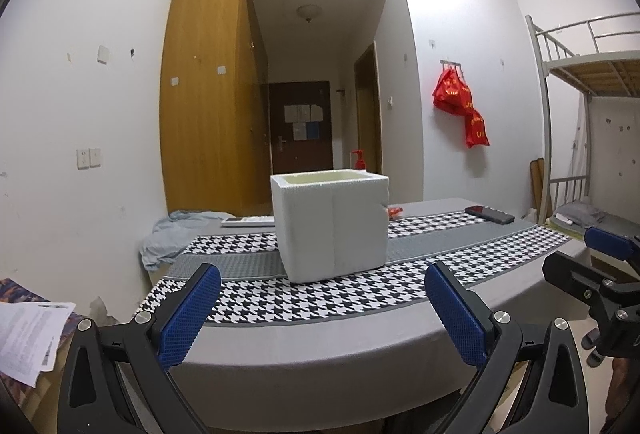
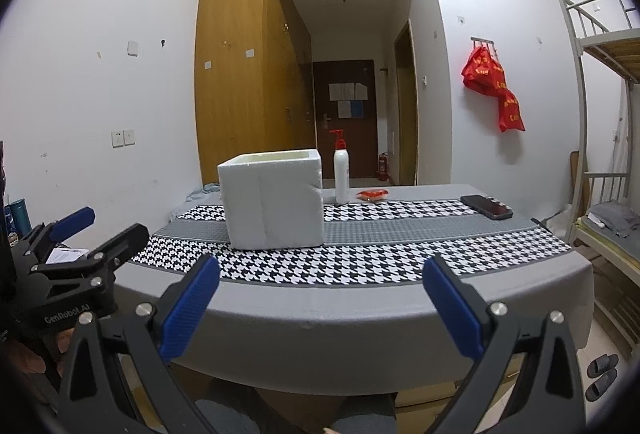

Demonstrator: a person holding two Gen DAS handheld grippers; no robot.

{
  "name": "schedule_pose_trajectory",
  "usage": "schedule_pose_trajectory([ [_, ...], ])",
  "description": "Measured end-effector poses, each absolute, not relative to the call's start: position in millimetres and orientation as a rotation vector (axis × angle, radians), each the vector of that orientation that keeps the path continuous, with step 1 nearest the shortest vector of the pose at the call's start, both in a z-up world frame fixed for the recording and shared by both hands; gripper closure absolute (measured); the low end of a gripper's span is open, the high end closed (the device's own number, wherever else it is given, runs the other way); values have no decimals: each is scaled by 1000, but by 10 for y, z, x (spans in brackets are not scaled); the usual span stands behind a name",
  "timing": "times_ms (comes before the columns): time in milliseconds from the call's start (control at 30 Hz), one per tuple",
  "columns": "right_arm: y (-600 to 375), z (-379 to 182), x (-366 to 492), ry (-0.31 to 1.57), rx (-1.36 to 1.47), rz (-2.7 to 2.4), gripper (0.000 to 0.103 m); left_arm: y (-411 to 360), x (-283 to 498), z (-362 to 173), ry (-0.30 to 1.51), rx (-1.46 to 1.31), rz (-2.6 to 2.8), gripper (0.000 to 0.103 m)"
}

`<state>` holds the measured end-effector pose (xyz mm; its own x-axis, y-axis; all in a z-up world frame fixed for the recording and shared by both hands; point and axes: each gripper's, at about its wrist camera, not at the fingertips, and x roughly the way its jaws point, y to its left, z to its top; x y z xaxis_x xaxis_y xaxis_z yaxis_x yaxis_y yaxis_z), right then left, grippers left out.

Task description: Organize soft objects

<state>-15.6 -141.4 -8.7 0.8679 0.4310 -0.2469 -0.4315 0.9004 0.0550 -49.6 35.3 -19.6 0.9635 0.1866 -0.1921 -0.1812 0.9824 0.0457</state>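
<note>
Box (image 1: 332, 226) sits mid-surface toward the left edge; red packet (image 2: 373, 195) lies behind it at the far edge. Left tongs (image 1: 320, 318) and right tongs (image 2: 320, 310) hover spread, empty. Reach past the box, pinch gently.

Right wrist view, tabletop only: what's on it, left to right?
White foam box → pump bottle → red packet → black phone.
</note>
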Motion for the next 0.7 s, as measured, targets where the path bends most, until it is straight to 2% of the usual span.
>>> schedule_pose_trajectory([
  [700, -1386, -55, -204, 259, -20, 456, 1, 390, -570, -170, 184, 13, 200, 1],
])
